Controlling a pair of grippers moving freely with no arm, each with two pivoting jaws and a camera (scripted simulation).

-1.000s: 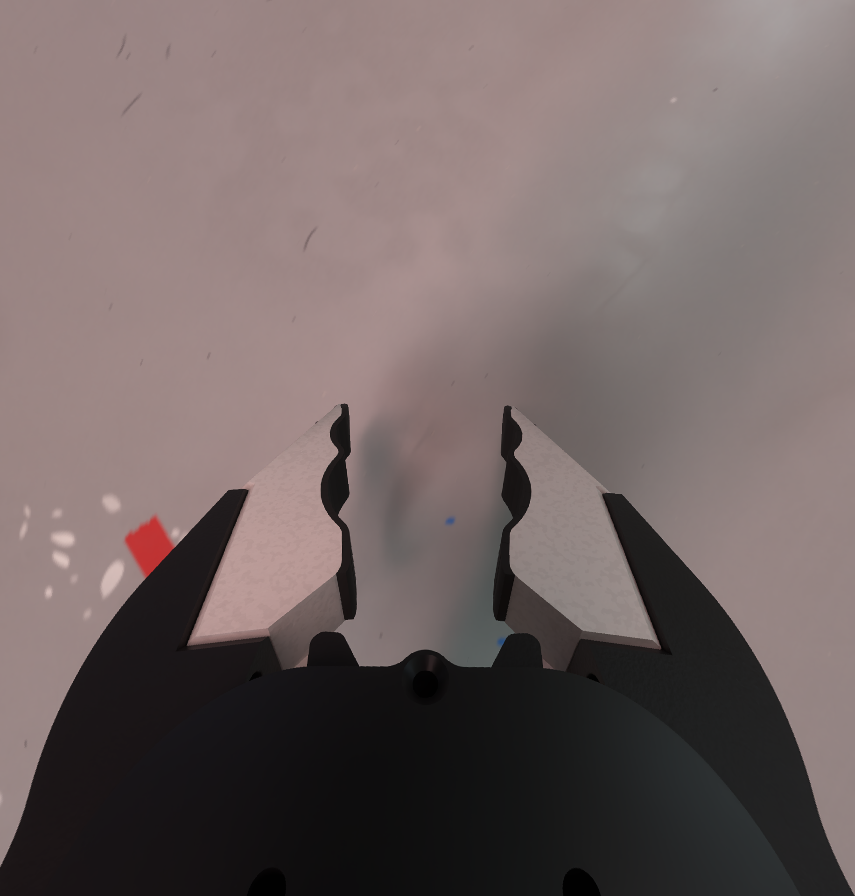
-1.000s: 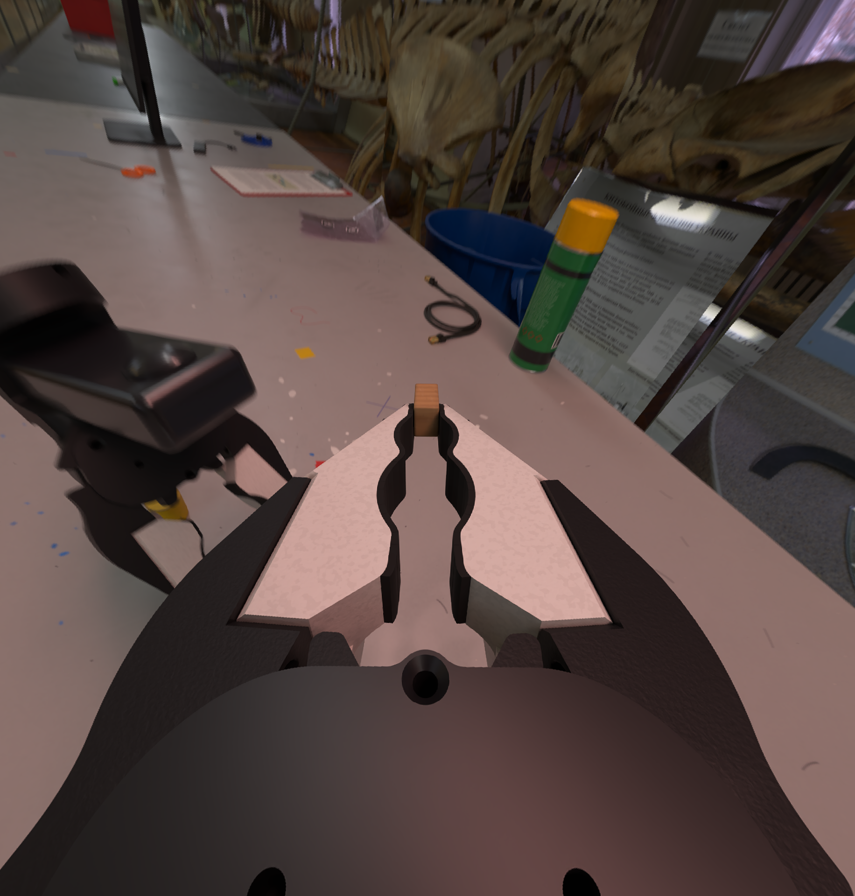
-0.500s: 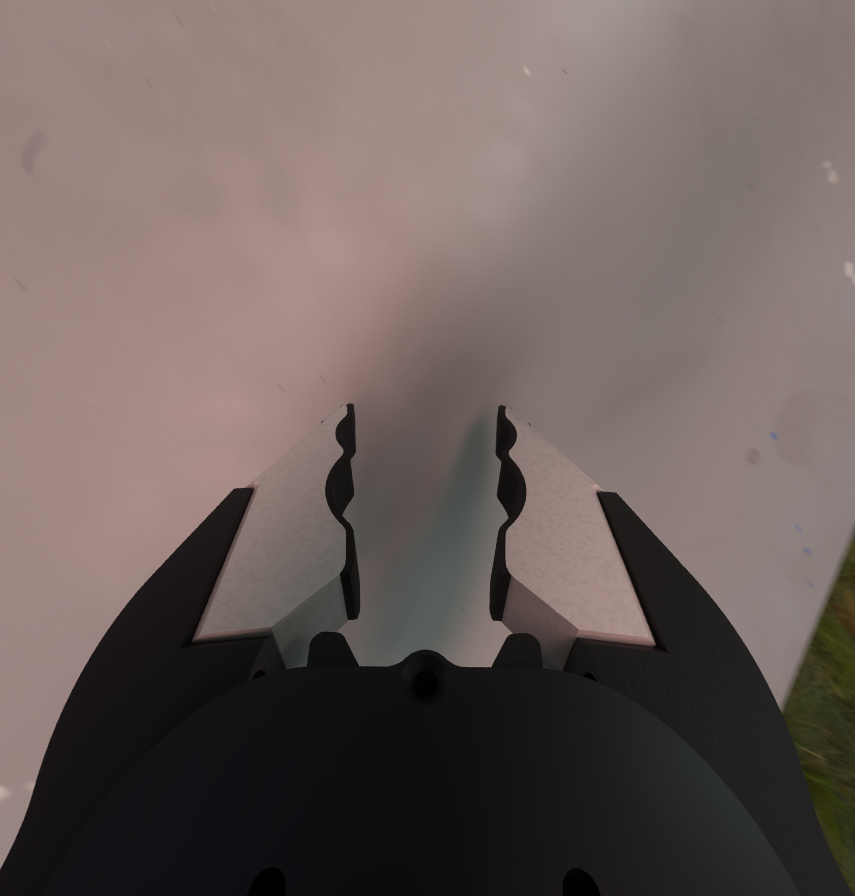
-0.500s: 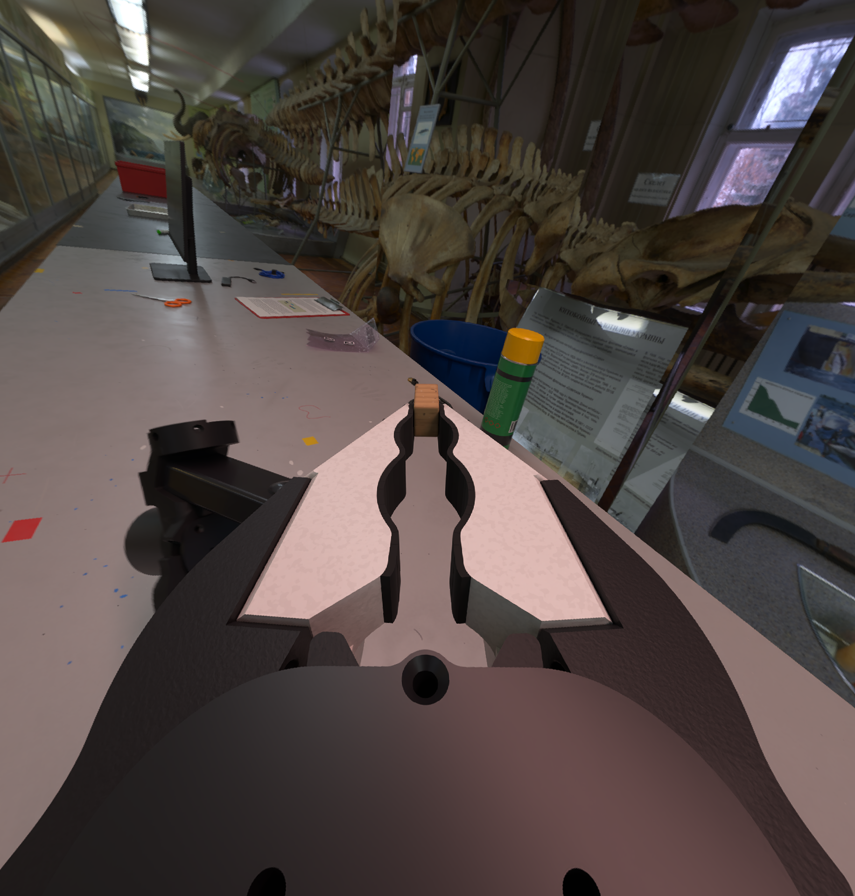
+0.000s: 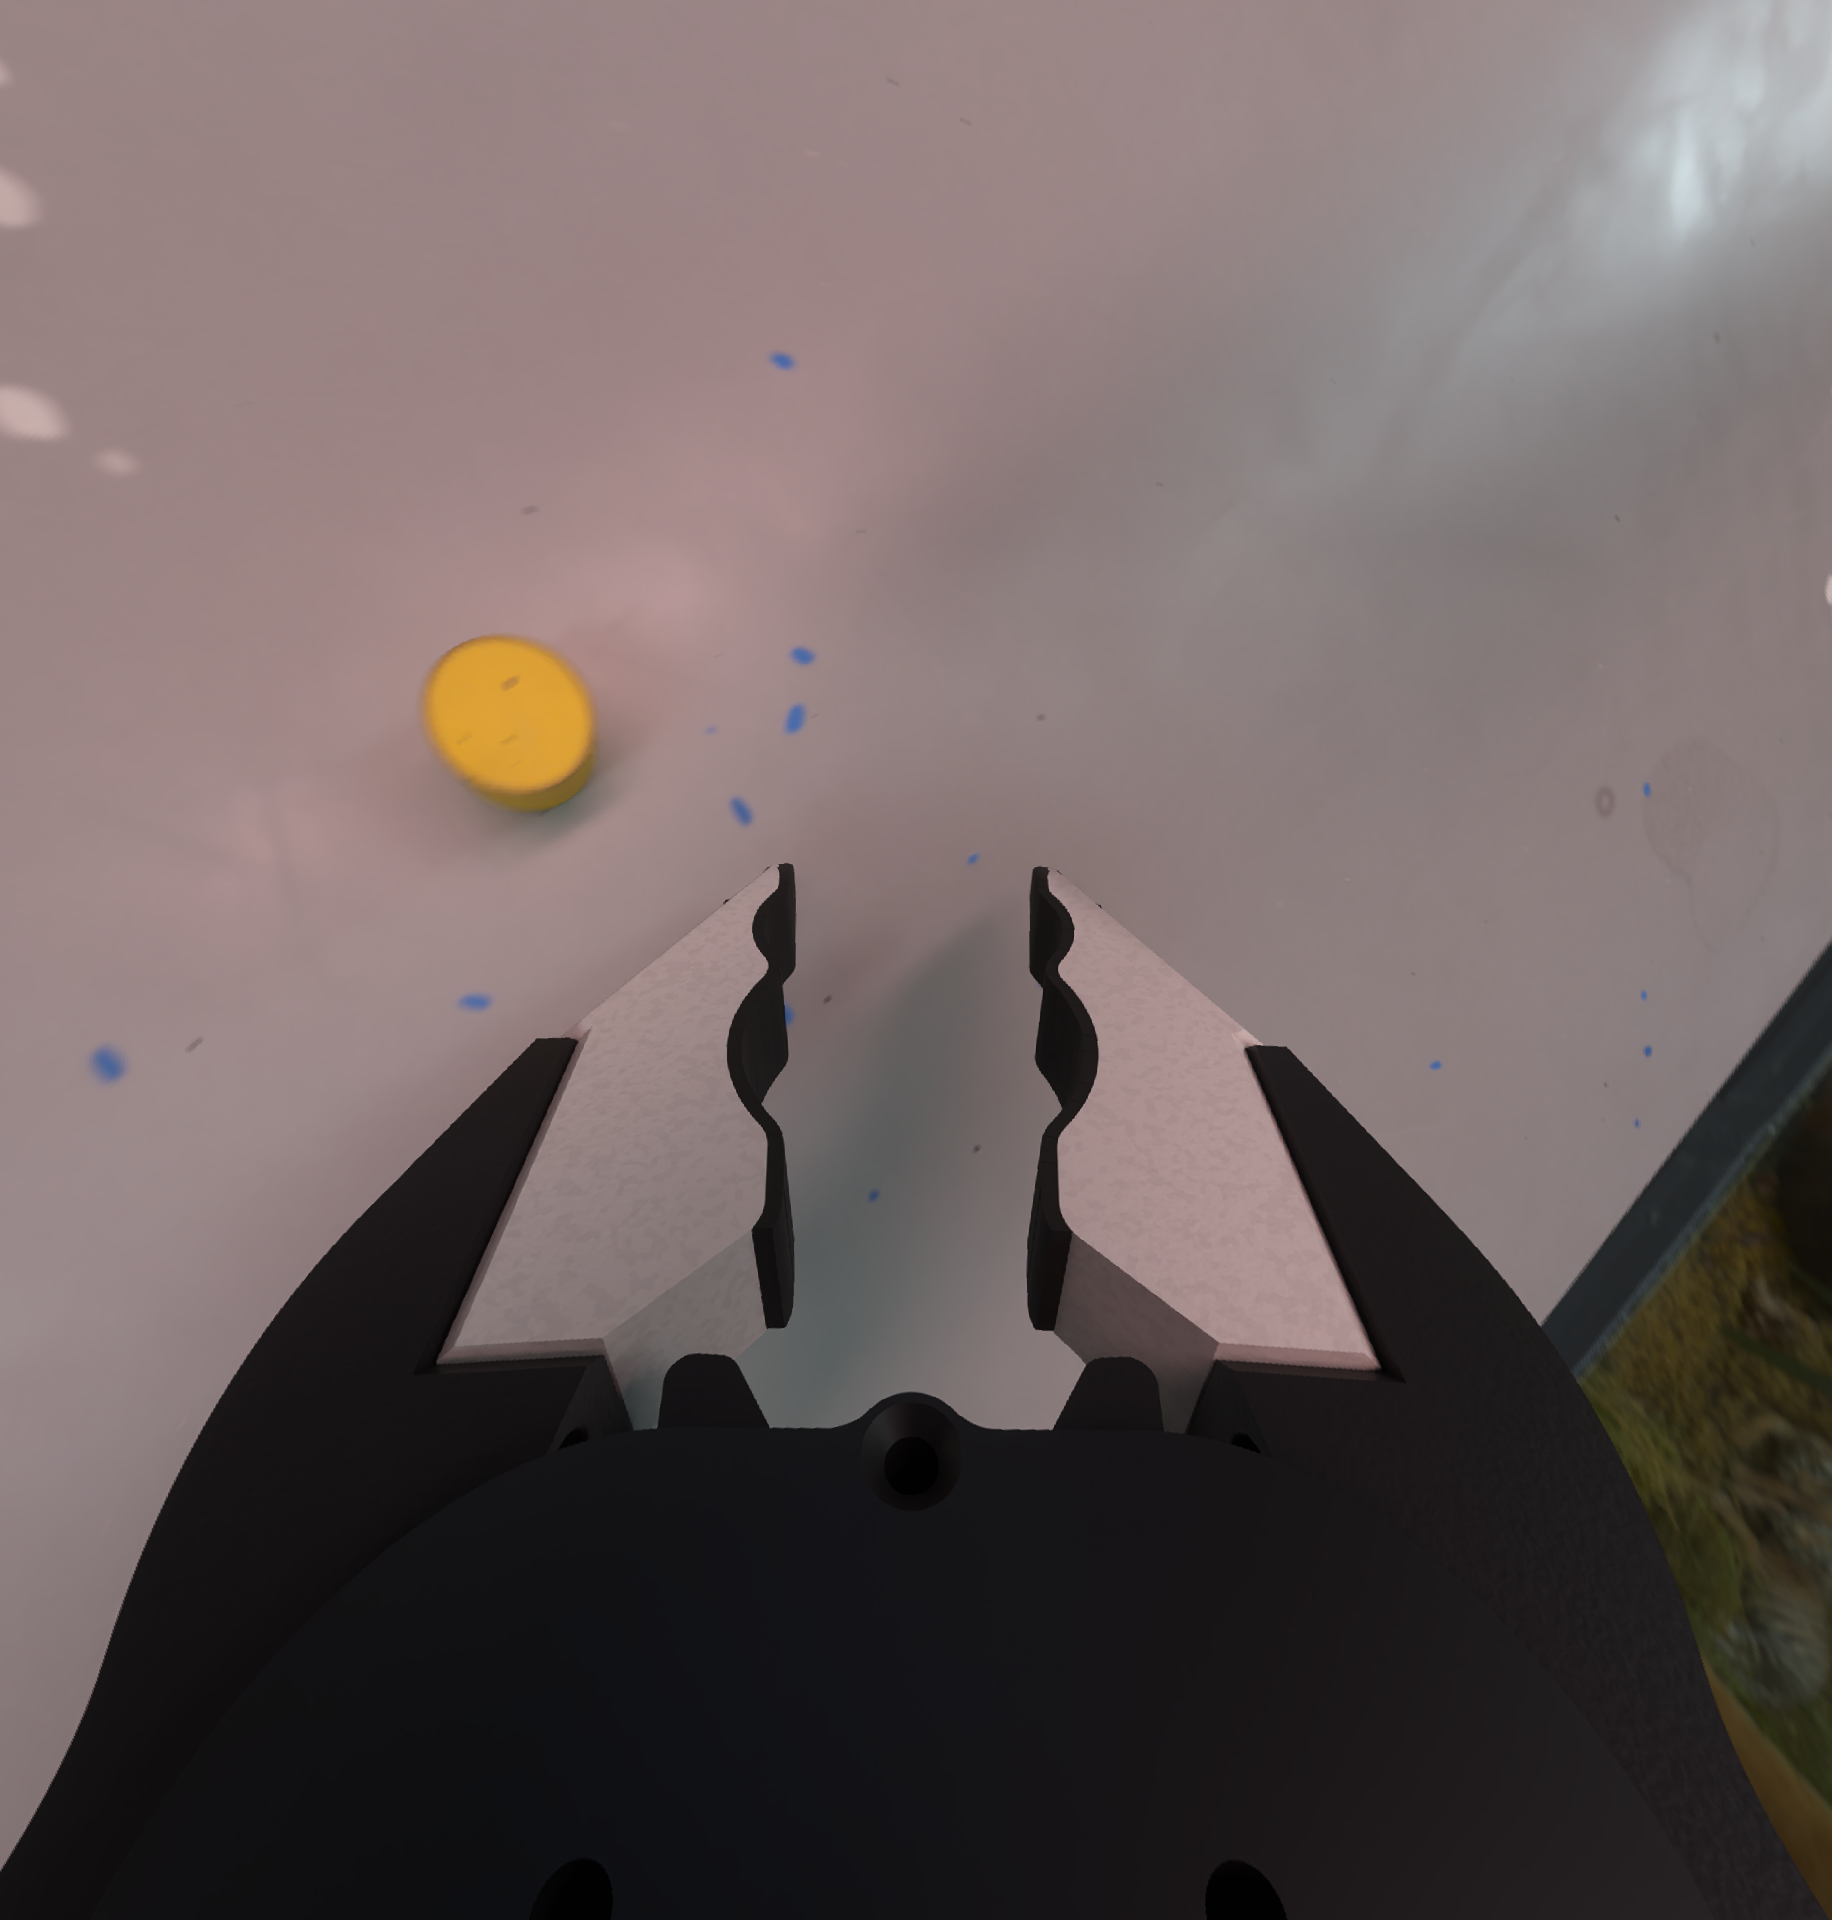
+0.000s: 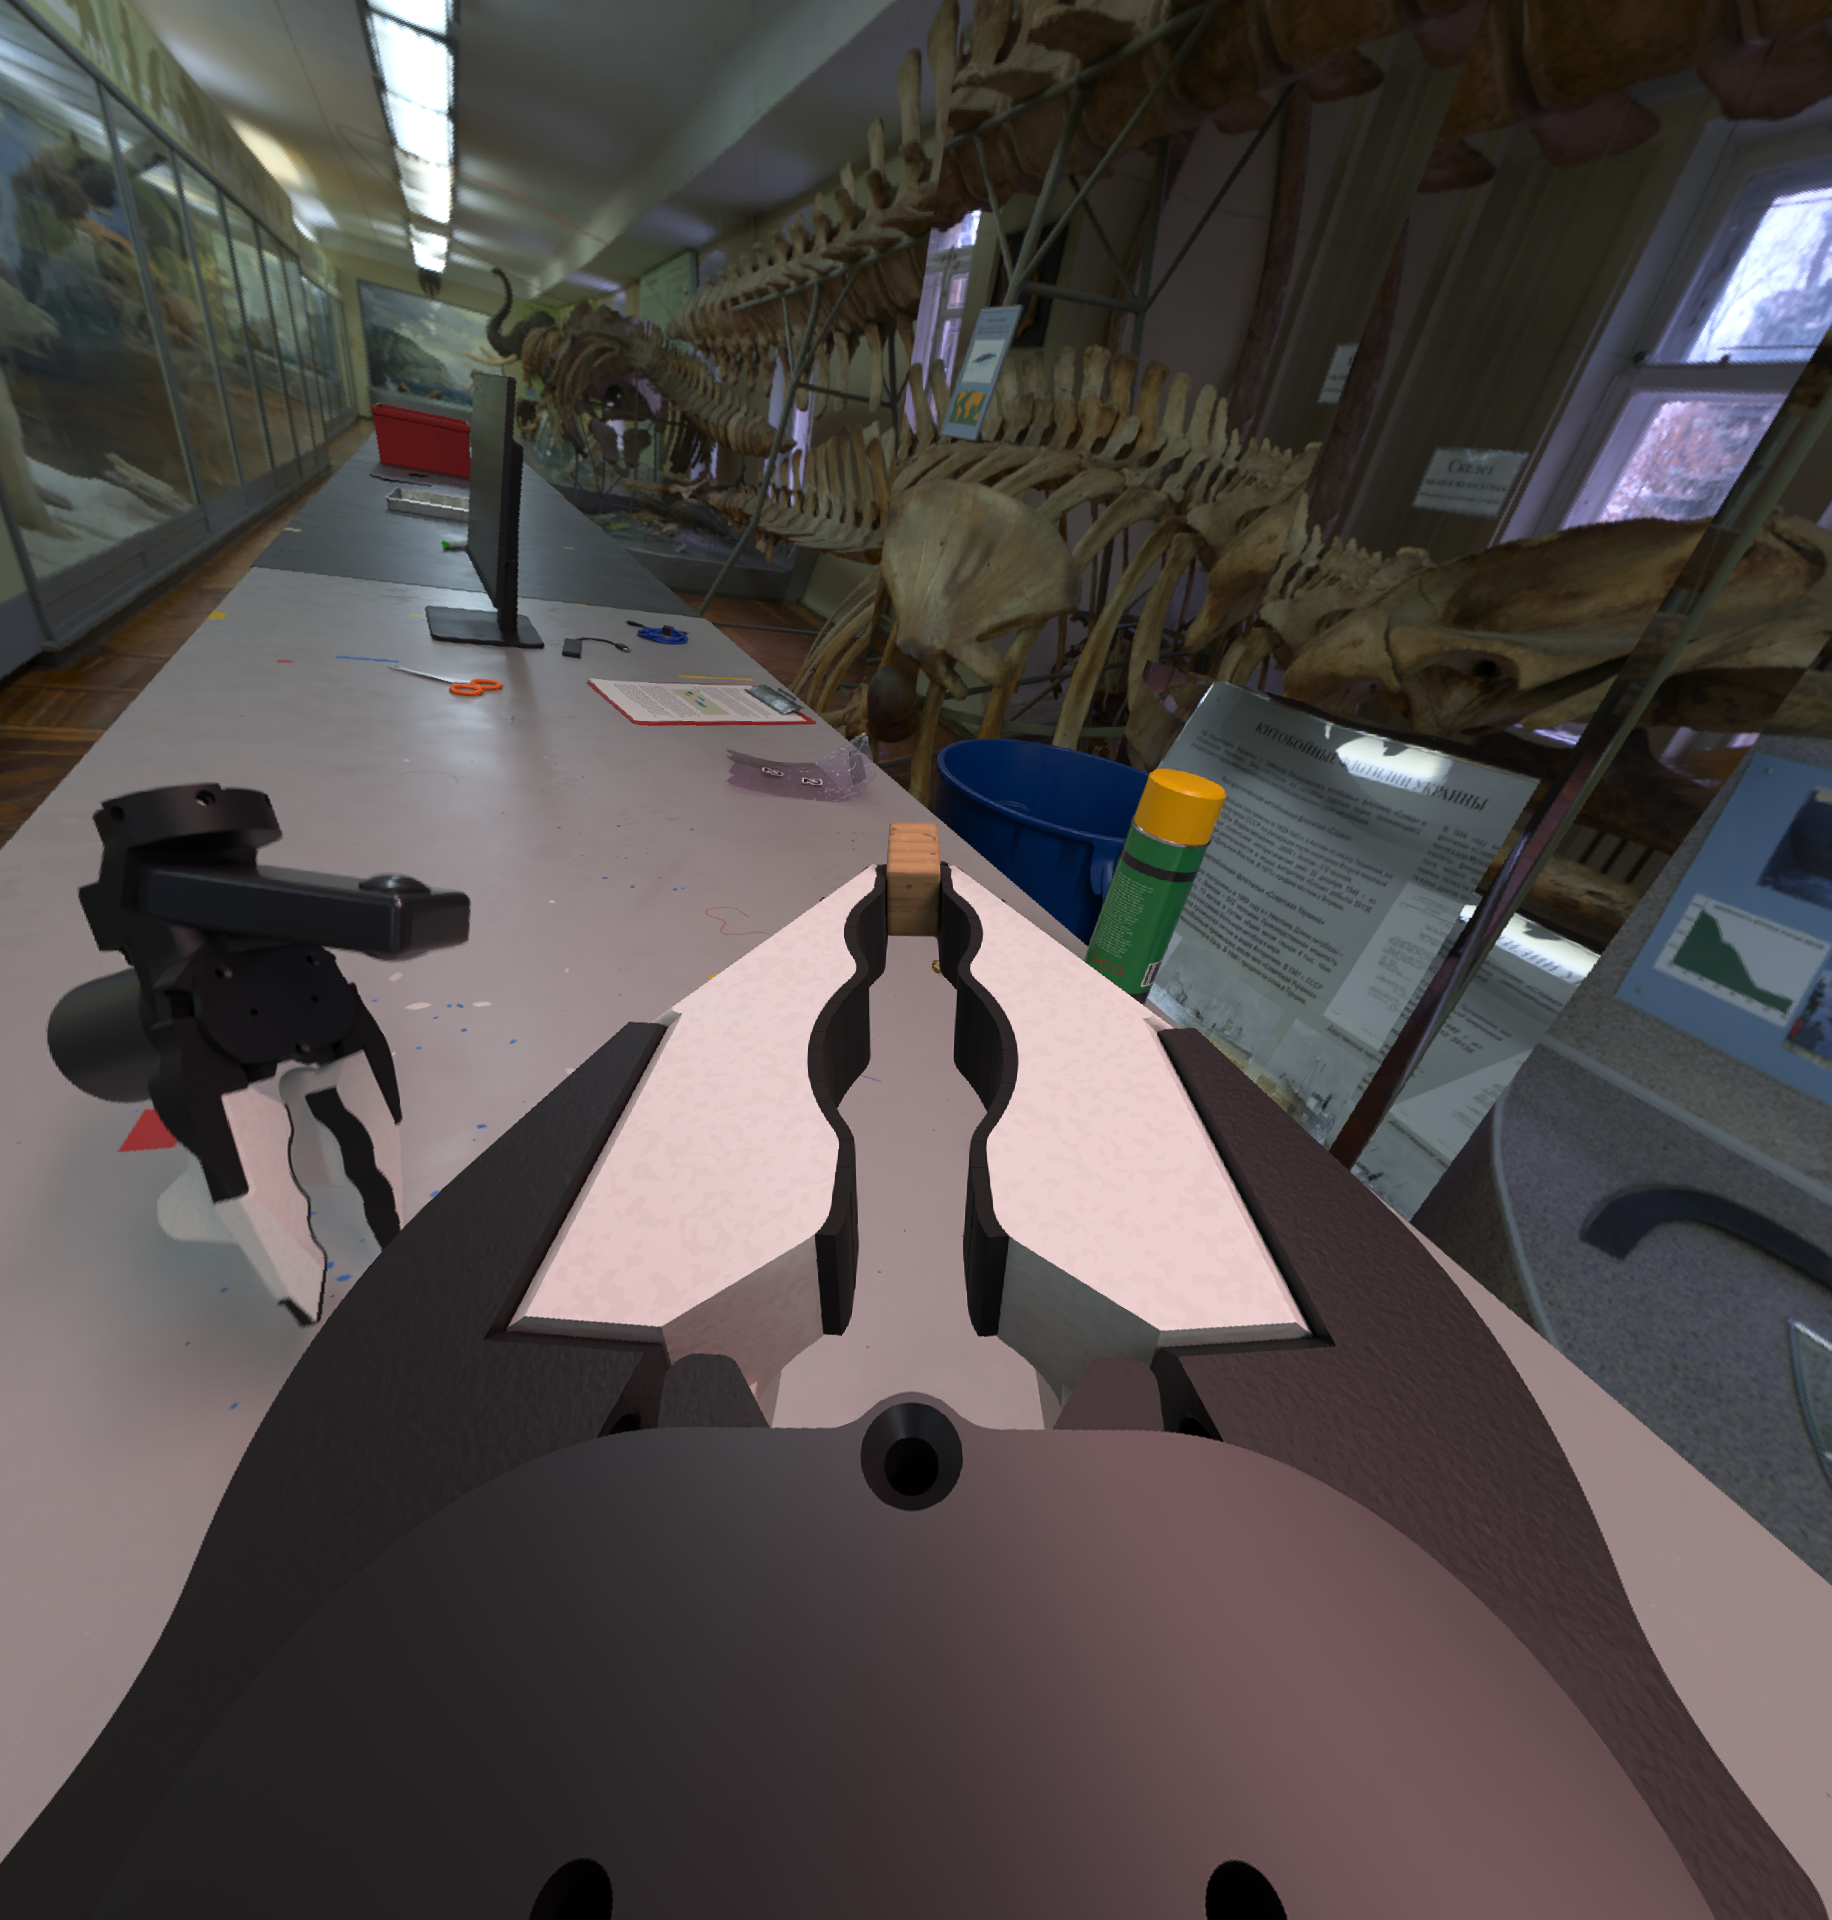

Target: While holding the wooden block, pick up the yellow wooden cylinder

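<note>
The yellow wooden cylinder [image 5: 508,724] stands on end on the pale table, ahead and to the left of my left gripper [image 5: 912,883]. The left gripper is open and empty, pointing down at the table. My right gripper [image 6: 912,883] is shut on the small wooden block [image 6: 912,878], pinched at its fingertips and held above the table. The left gripper also shows in the right wrist view [image 6: 314,1299], lower left, hovering over the table. The cylinder is hidden in the right wrist view.
The table edge [image 5: 1722,1122] runs down the right of the left wrist view. In the right wrist view a green spray can [image 6: 1151,883], a blue bin [image 6: 1026,821], a clipboard [image 6: 699,701], scissors [image 6: 470,684] and a monitor [image 6: 496,520] stand farther along the table.
The left gripper has moved so that the yellow cylinder now shows ahead-left of it. The right gripper has tilted up, still holding the block.
</note>
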